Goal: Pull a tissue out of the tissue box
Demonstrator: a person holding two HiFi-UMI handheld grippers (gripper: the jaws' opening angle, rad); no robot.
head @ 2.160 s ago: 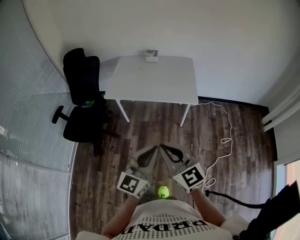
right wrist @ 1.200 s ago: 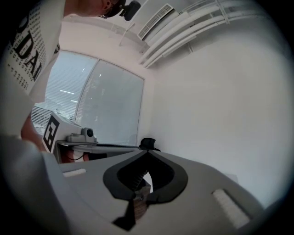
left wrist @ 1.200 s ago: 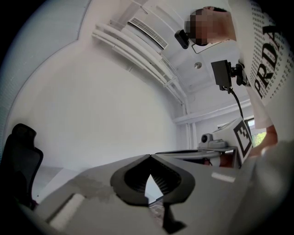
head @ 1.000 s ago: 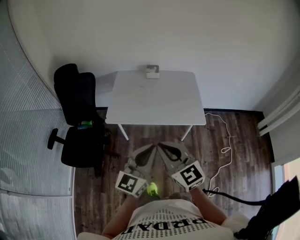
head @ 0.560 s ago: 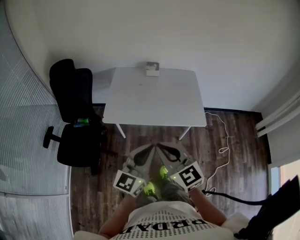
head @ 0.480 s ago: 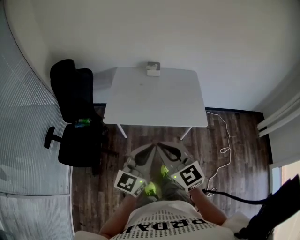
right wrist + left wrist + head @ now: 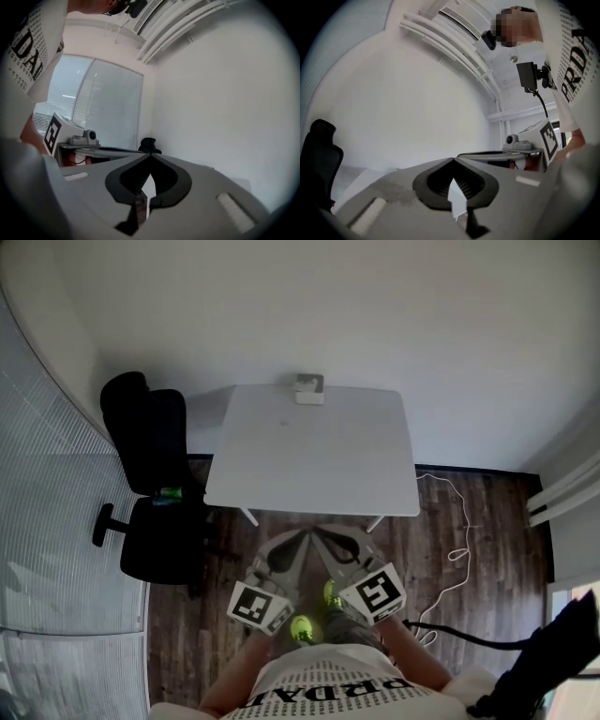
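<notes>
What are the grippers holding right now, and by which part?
Nothing. The left gripper and right gripper are both shut and empty, far from the tissue box.

- White shirt (image 7: 328, 688): large black letters "PRDA", upside down in the head view. The rows of fine print around them are too small to read.
- Both gripper views show parts of the same letters on the shirt.

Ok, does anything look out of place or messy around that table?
Nothing much: the tissue box sits at the far edge of the table. Only a loose white cable trails across the floor on the right.
</notes>
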